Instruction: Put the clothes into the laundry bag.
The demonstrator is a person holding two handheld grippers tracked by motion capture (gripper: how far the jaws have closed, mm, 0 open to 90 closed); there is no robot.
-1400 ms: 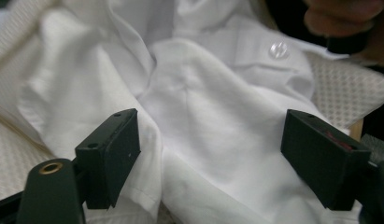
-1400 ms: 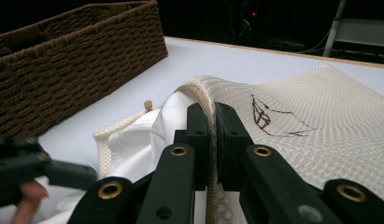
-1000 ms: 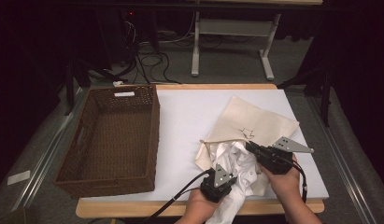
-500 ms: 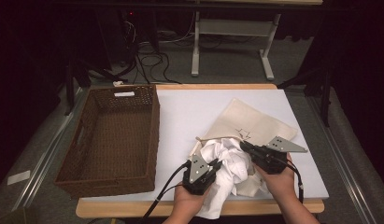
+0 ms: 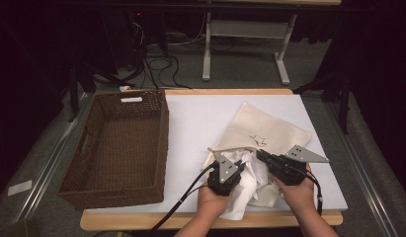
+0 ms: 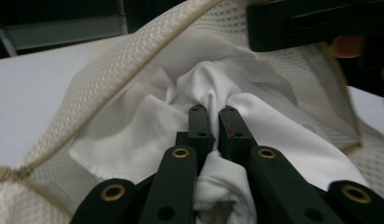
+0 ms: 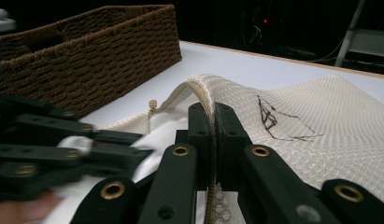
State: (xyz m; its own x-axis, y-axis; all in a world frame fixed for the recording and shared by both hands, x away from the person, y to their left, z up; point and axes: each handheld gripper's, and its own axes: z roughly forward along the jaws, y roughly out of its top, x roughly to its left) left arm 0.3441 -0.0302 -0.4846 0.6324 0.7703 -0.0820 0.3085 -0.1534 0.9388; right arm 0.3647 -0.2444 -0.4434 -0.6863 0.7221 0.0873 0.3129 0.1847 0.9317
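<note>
- Between left gripper (image 6: pixel 213 116) jaws: white cloth (image 6: pixel 255 116), pinched, at mesh bag (image 6: pixel 110 79) mouth.
- Between right gripper (image 7: pixel 212 116) jaws: bag's zipper edge (image 7: pixel 199 91), clamped.
- Beyond left gripper: wicker basket (image 5: pixel 119 143).

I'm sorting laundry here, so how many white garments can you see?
1. A crumpled white cloth garment lies half inside the mouth of the cream mesh zip bag, near the table's front edge. Others may be hidden deeper inside the bag.
</note>
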